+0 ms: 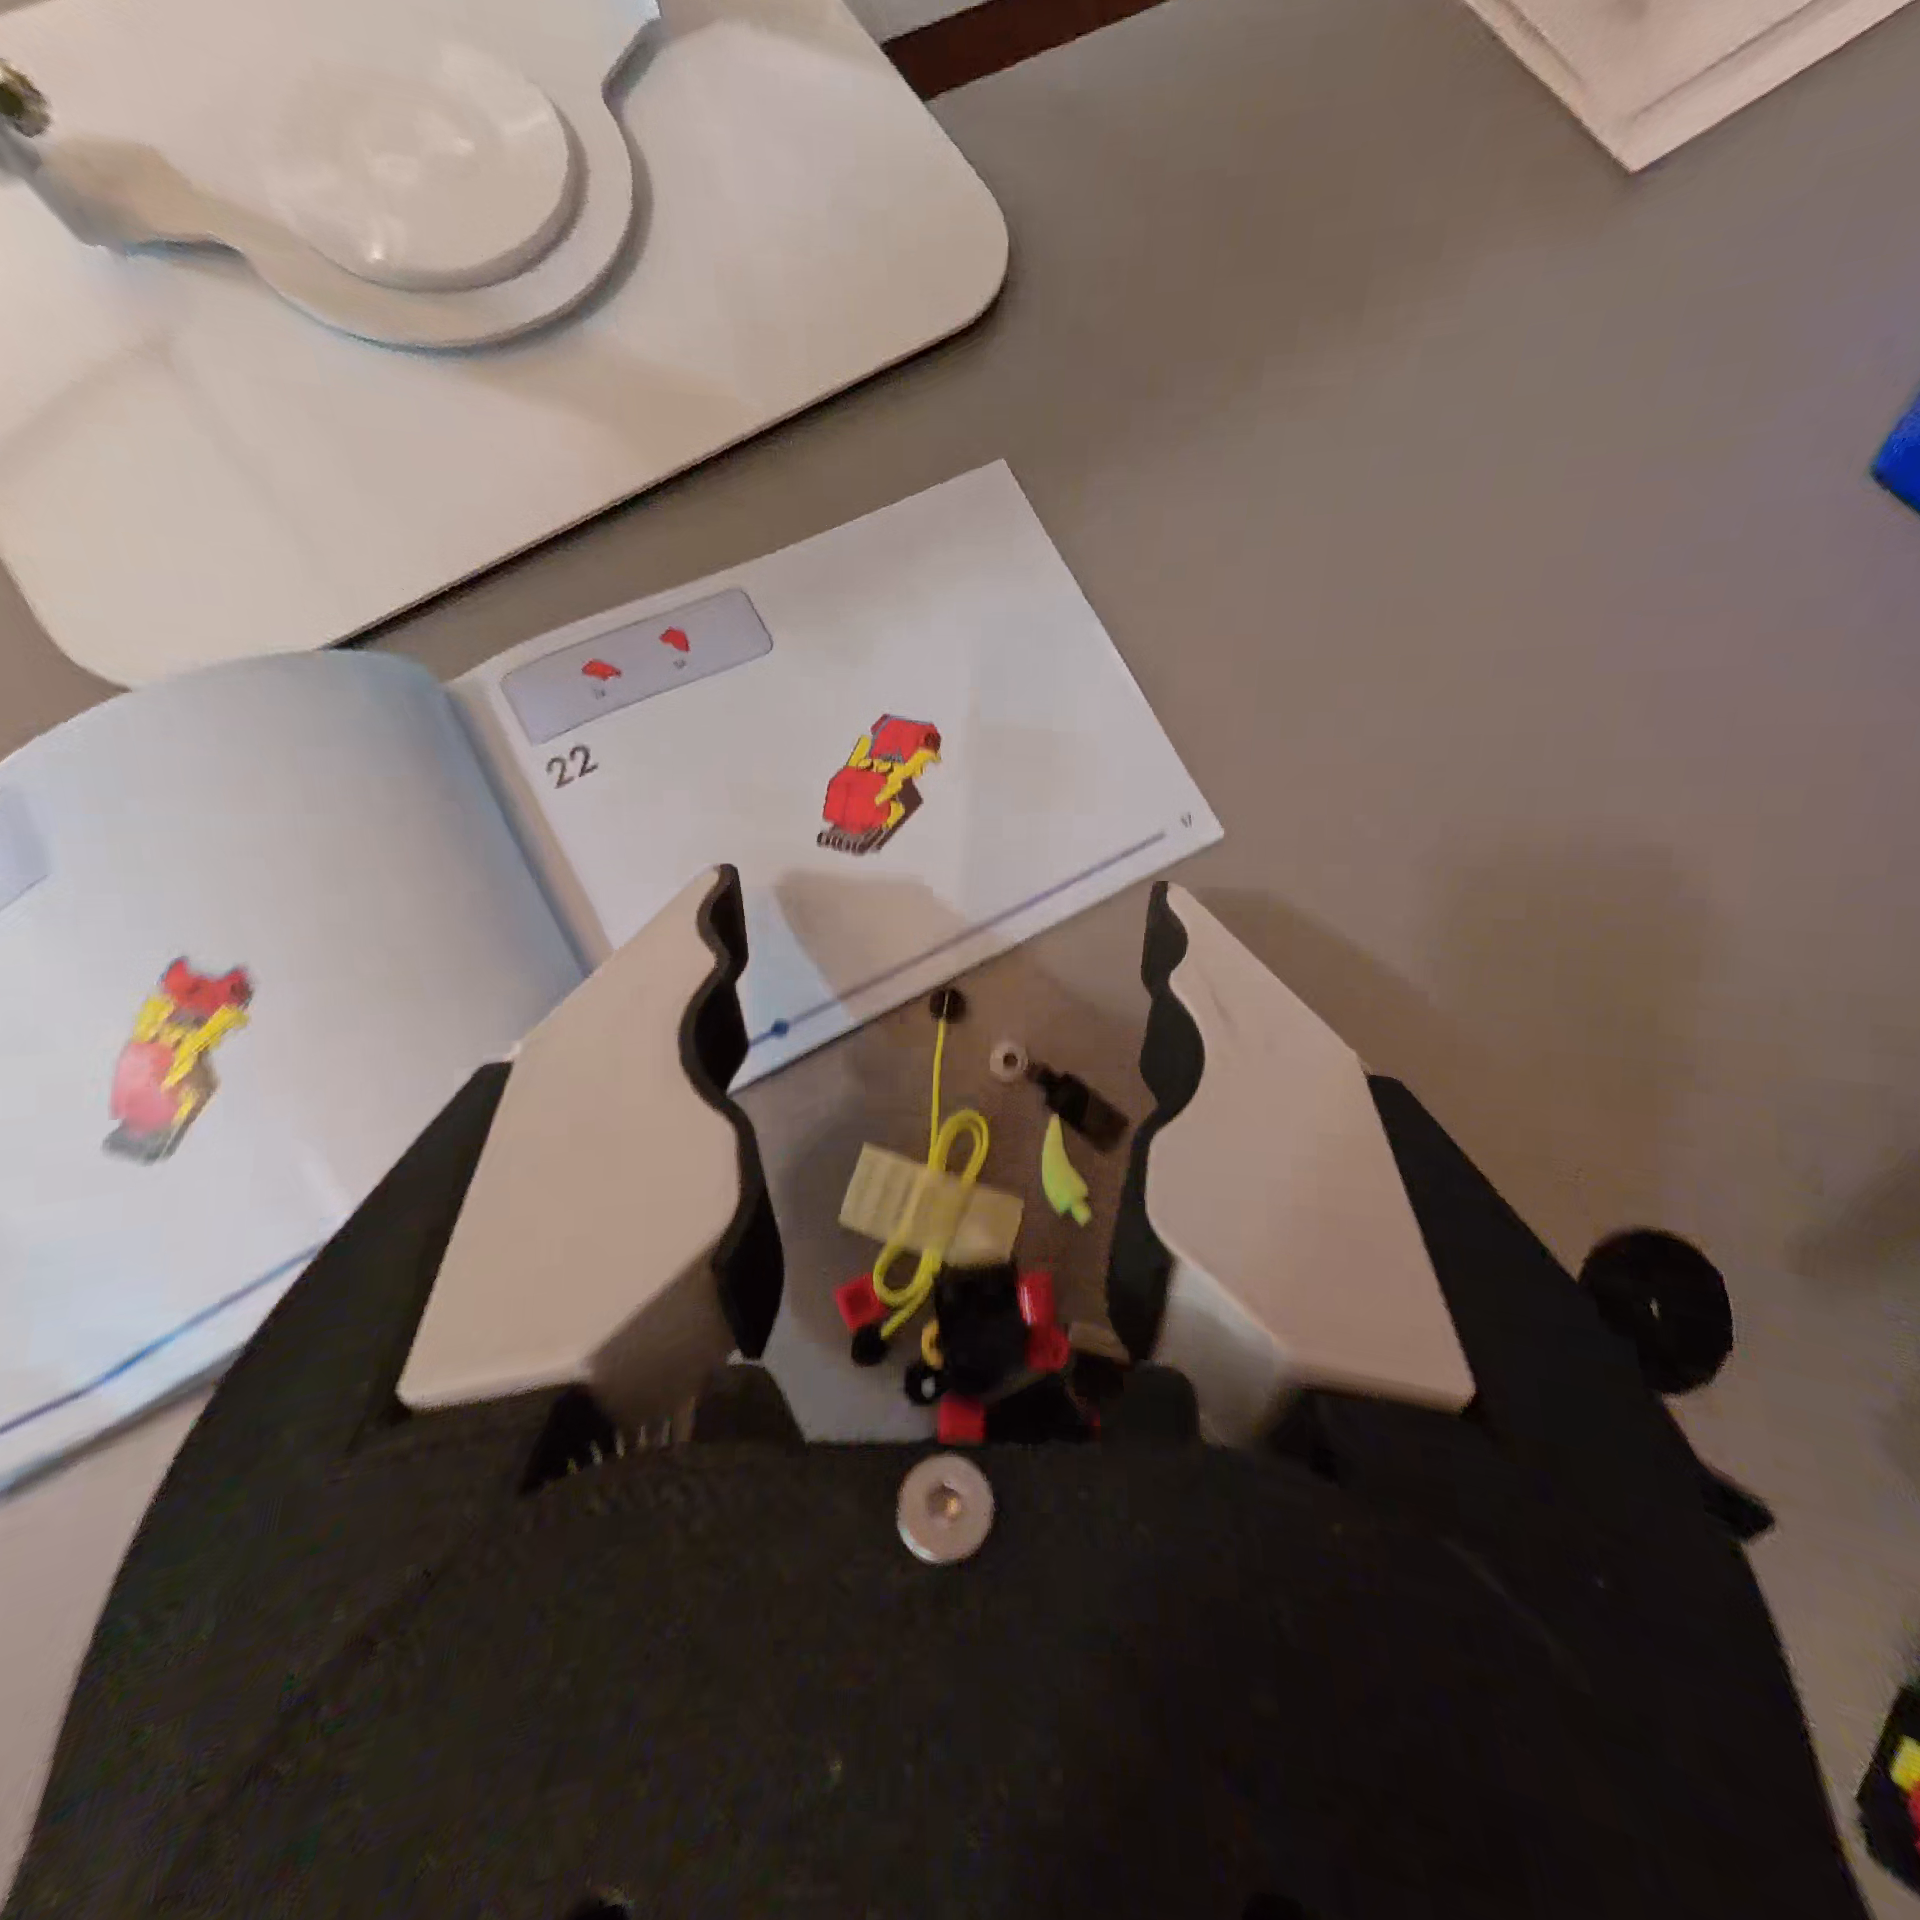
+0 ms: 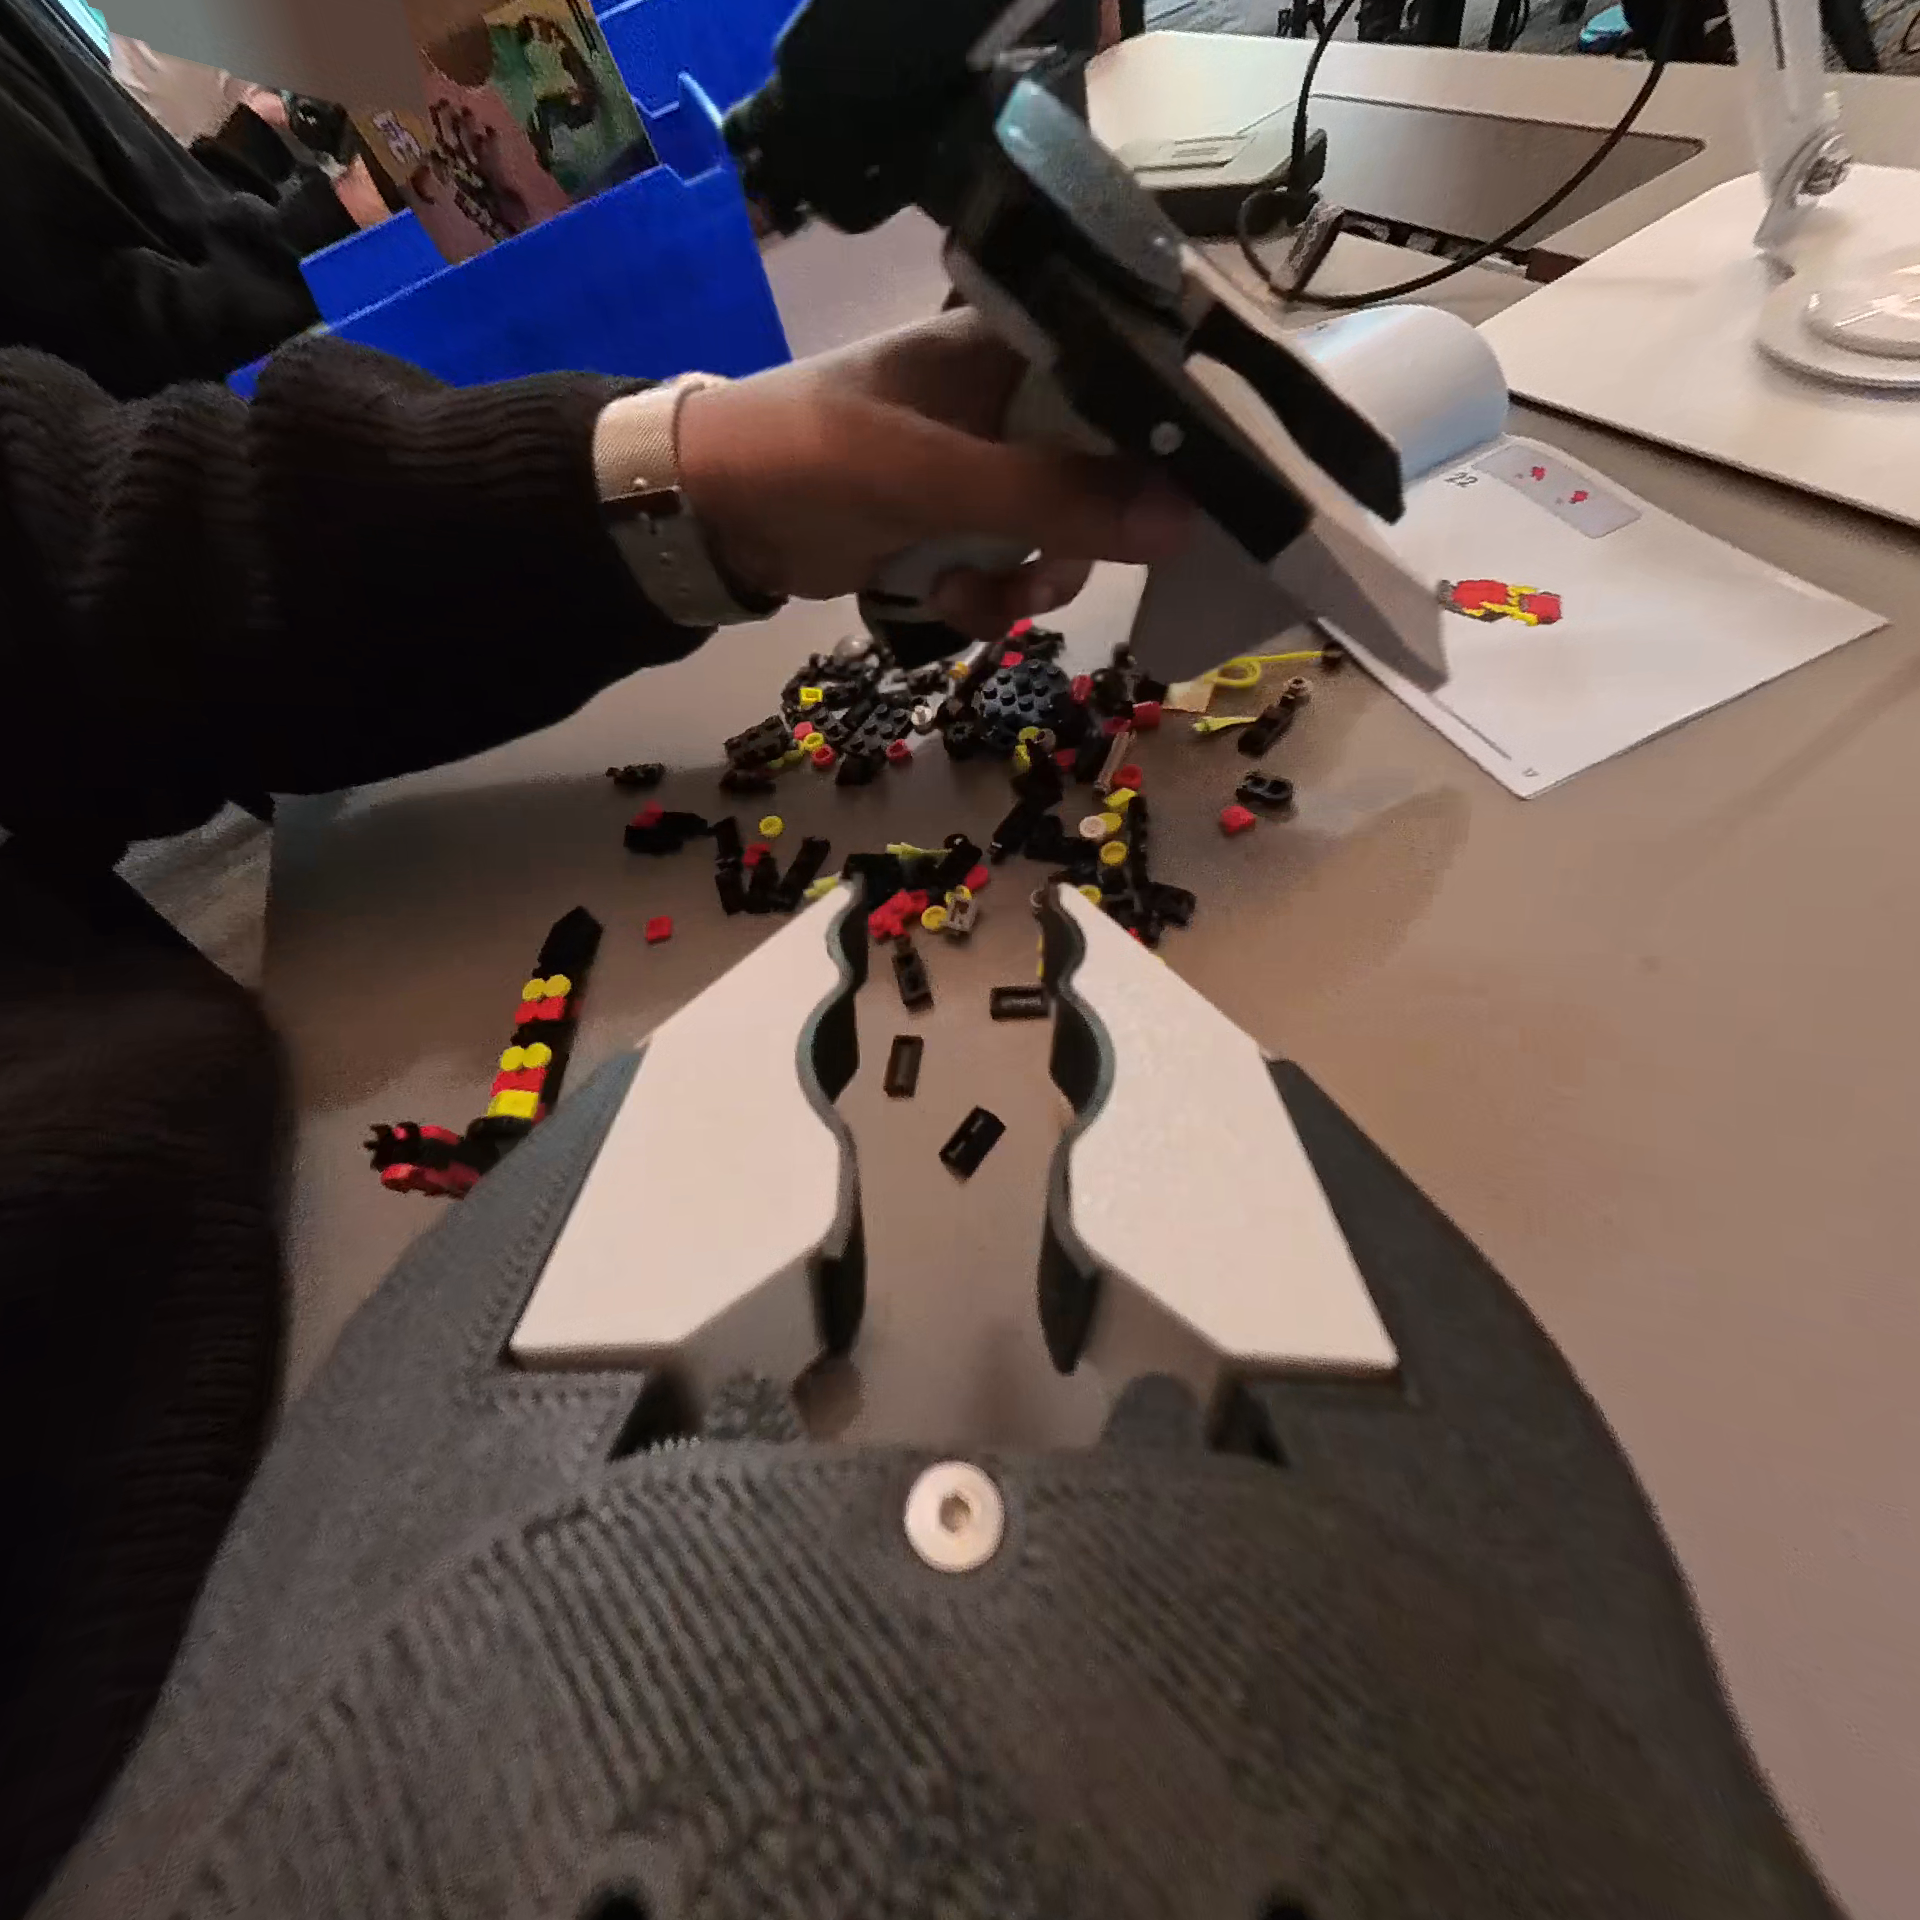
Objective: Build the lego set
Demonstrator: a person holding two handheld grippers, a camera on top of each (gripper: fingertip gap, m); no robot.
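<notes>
My left gripper (image 1: 943, 899) is open and empty, held above the near corner of the open instruction booklet (image 1: 862, 665). Under it lie a yellow cord (image 1: 935, 1195), a pale bag piece (image 1: 925, 1205), a yellow-green claw (image 1: 1062, 1169) and small red and black bricks (image 1: 987, 1340). In the right wrist view my right gripper (image 2: 951, 899) is open and empty, low over the table, its tips at the near edge of the loose brick pile (image 2: 935, 790). A long black, yellow and red built strip (image 2: 530, 1039) lies to its left. The left gripper (image 2: 1288, 468), held by a hand, hovers beyond the pile.
A white monitor stand base (image 1: 623, 312) sits beyond the booklet. A black tyre (image 1: 1657, 1309) lies right of the left gripper. A blue bin (image 2: 582, 281) stands at the back left. A dark sleeve (image 2: 312, 540) crosses the left side. Small black bricks (image 2: 971, 1141) lie between my right fingers.
</notes>
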